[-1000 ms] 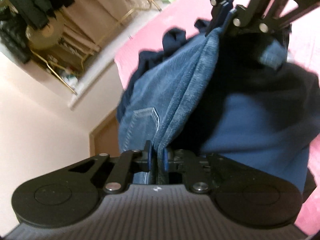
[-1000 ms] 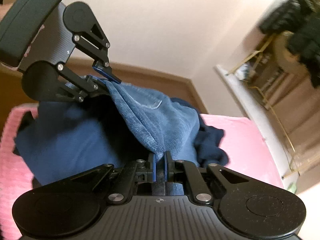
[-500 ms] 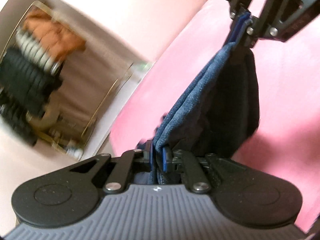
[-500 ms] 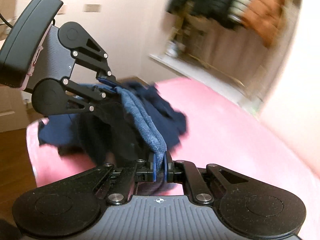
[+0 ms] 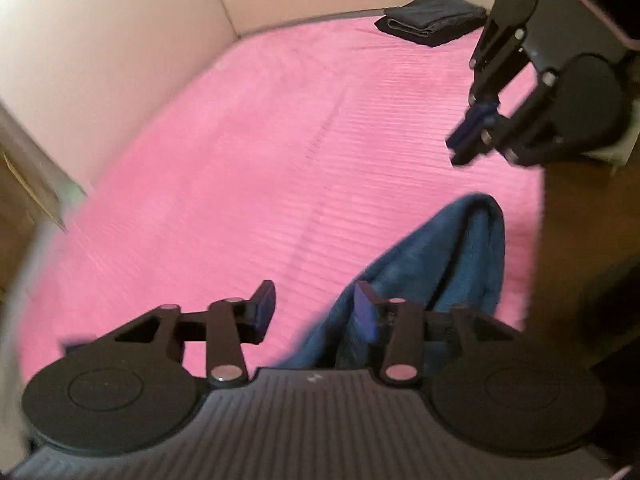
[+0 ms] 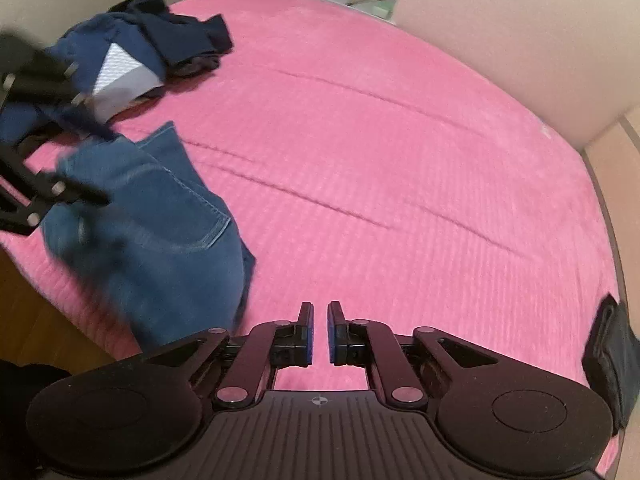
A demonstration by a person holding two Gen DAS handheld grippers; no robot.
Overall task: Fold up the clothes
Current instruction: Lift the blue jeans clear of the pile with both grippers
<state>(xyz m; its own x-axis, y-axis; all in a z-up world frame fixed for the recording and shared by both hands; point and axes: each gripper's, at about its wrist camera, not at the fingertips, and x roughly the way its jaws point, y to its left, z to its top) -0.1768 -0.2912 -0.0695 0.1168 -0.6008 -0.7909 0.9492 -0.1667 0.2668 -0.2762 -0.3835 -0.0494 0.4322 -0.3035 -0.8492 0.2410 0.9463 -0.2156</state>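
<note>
Jeans (image 6: 160,216) dropped near the pink bed's (image 6: 400,160) edge, both jaw pairs opening;
I see the left hand-held gripper (image 5: 316,308) spread, denim brushing one pad, unpinched; the right hand-held gripper (image 6: 318,332) parts on nothing; I judge I should spread the heap flat, then pinch the waistband corners, clear of the clothes pile (image 6: 160,40).

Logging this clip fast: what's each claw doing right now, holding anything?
Left claw: opening, jeans against one finger, not gripped.
Right claw: opening, nothing between its fingers.
</note>
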